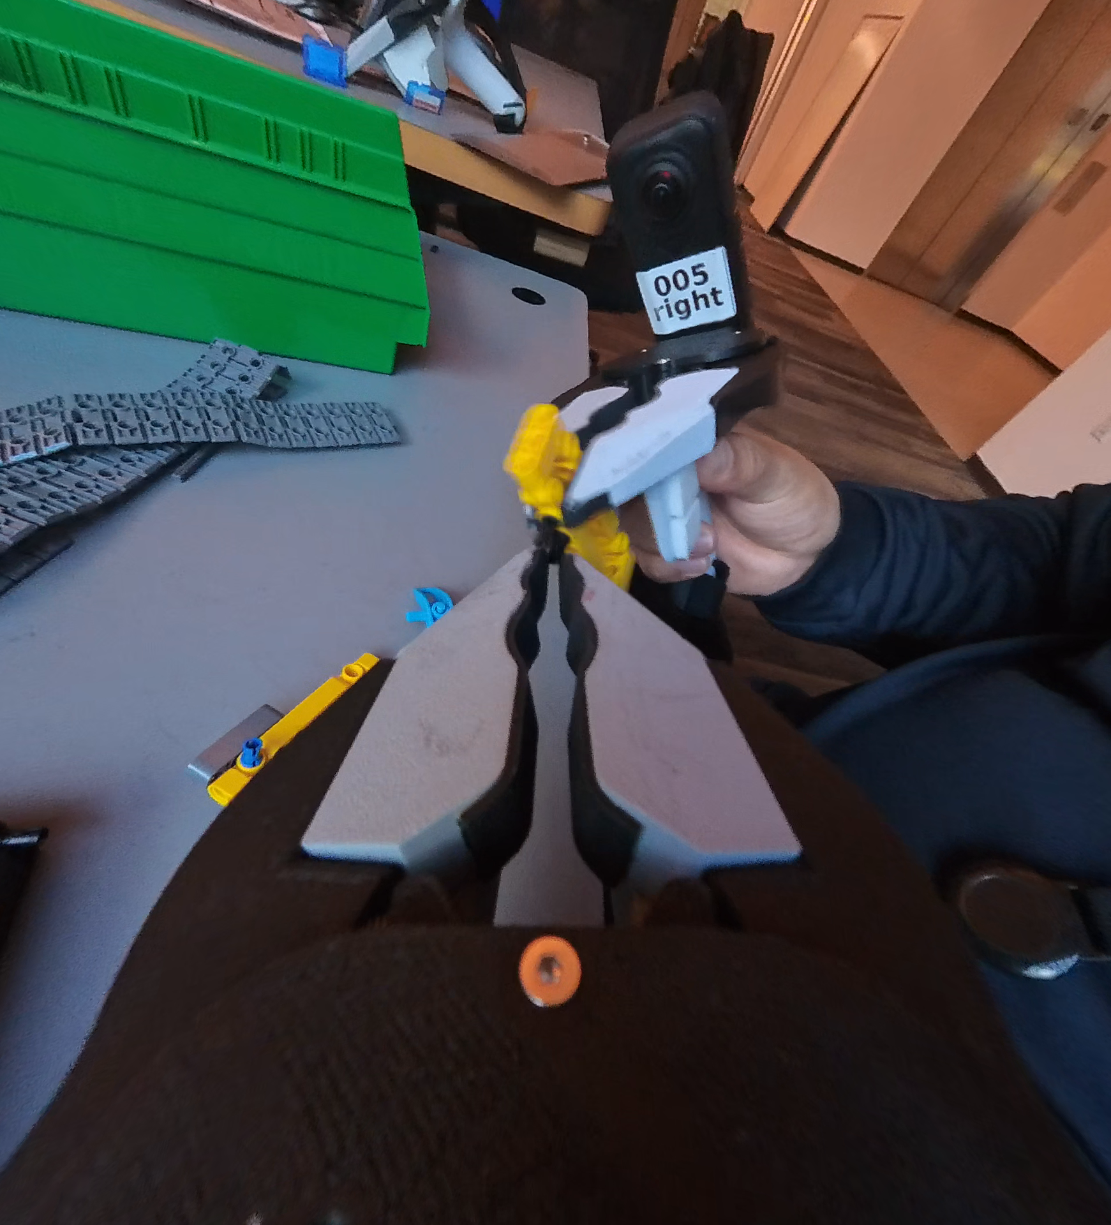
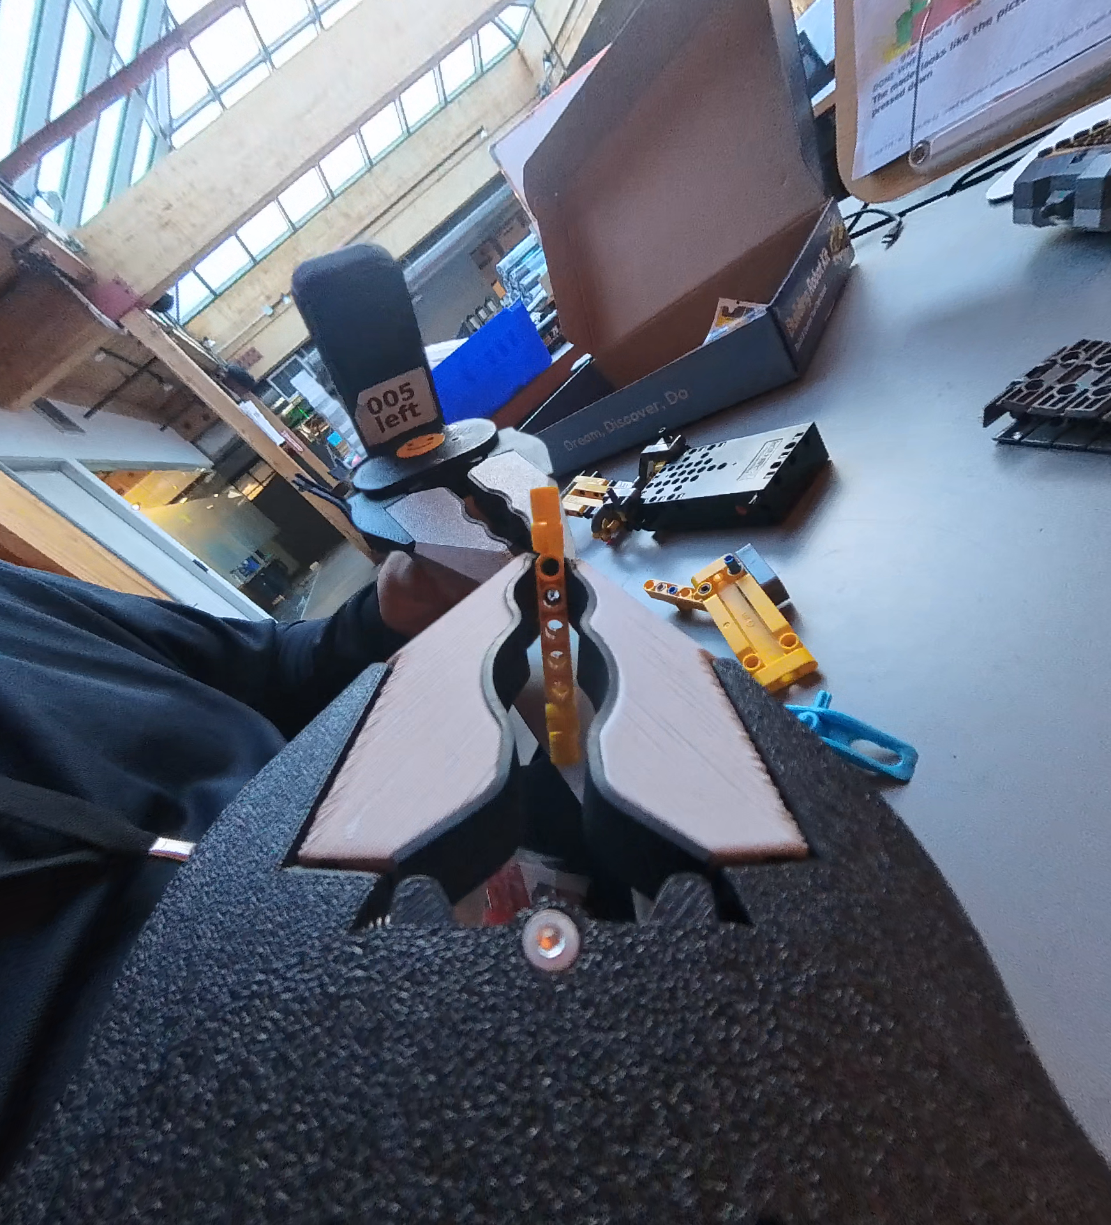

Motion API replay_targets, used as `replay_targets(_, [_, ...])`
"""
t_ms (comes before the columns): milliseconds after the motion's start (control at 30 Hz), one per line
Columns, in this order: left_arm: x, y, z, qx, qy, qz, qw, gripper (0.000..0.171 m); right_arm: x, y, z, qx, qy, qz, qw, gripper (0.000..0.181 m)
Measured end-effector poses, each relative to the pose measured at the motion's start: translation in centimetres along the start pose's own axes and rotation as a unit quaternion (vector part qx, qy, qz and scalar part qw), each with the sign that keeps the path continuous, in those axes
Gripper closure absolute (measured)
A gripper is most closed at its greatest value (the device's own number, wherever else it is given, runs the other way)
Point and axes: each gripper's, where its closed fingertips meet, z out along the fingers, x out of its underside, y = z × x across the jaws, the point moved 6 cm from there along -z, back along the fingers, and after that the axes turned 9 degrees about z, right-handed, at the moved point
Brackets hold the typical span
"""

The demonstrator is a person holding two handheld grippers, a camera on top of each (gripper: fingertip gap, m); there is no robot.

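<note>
Yellow beam (image 2: pixel 556 636), long and pierced with holes, stands clamped between the fingers of the right gripper (image 2: pixel 549 570) above the table edge, its upper end rising past the tips; the right wrist view shows this plainly, while the left wrist view shows the same right gripper (image 1: pixel 559 477) side-on in a bare hand (image 1: pixel 765 517), closed on a yellow mass whose shape is hard to read; the left gripper (image 1: pixel 549 550) is drawn narrow, its tips nipping something small and dark just beside that yellow piece, too blurred to name.

Only the right wrist view shows the black perforated block (image 2: pixel 731 474), the open dark-blue box (image 2: pixel 685 371) and the yellow plate assembly (image 2: pixel 748 623); only the left wrist view shows the green bin (image 1: pixel 174 219) and the grey studded strips (image 1: pixel 161 424) lying beside it; a blue clip (image 2: pixel 851 736) lies near the right gripper's body, partly covered by it, and a small blue piece (image 1: pixel 430 604) also shows in the left wrist view.

A yellow bar (image 1: pixel 294 726) with a blue pin lies on the grey table (image 1: pixel 241 596), partly hidden by the left gripper; beyond the table edge runs wooden floor, and high windows line the hall.
</note>
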Motion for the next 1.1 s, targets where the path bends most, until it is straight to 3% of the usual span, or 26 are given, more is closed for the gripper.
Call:
replay_targets(67, [1.0, 0.4, 0.0, -0.026, 0.036, 0.026, 0.999, 0.171, -1.8, -0.7, -2.0, 0.008, -0.065, 0.017, 0.998, 0.179])
replay_targets(133, [1.8, 0.7, -0.7, -0.022, 0.038, 0.013, 0.999, 0.171, -5.2, -1.7, -6.7, 0.009, -0.154, 0.041, 0.987, 0.179])
replay_targets(200, [1.8, 0.6, -0.7, 0.028, 0.026, -0.033, 0.999, 0.171, -5.5, -1.6, -7.9, 0.013, -0.110, 0.035, 0.993, 0.179])
replay_targets(267, [1.0, 0.2, -0.2, 0.069, 0.011, -0.048, 0.996, 0.171, -4.4, -0.6, -6.5, 0.001, -0.060, 0.028, 0.998, 0.179])
replay_targets(367, [0.3, -0.8, 0.7, 0.107, 0.035, -0.042, 0.993, 0.171, -2.9, 0.6, -3.7, -0.028, -0.011, 0.023, 0.999, 0.180])
replay_targets(533, [-0.7, -1.1, 0.5, 0.102, 0.007, -0.058, 0.993, 0.155, -0.8, 1.1, -0.6, -0.059, 0.045, 0.040, 0.996, 0.178])
replay_targets(767, [-0.1, -0.5, 0.0, 0.123, 0.001, -0.101, 0.987, 0.161, 0.3, 1.0, 0.4, -0.053, 0.064, 0.036, 0.996, 0.178])
replay_targets(900, [-0.1, -0.9, -0.2, 0.128, -0.006, -0.083, 0.988, 0.165, 0.4, 1.3, 0.3, -0.043, 0.064, 0.005, 0.997, 0.179])
replay_targets(1100, [0.2, -1.3, -0.3, 0.166, 0.017, -0.080, 0.983, 0.166, 0.9, 1.4, 0.3, -0.072, 0.101, 0.022, 0.992, 0.178])
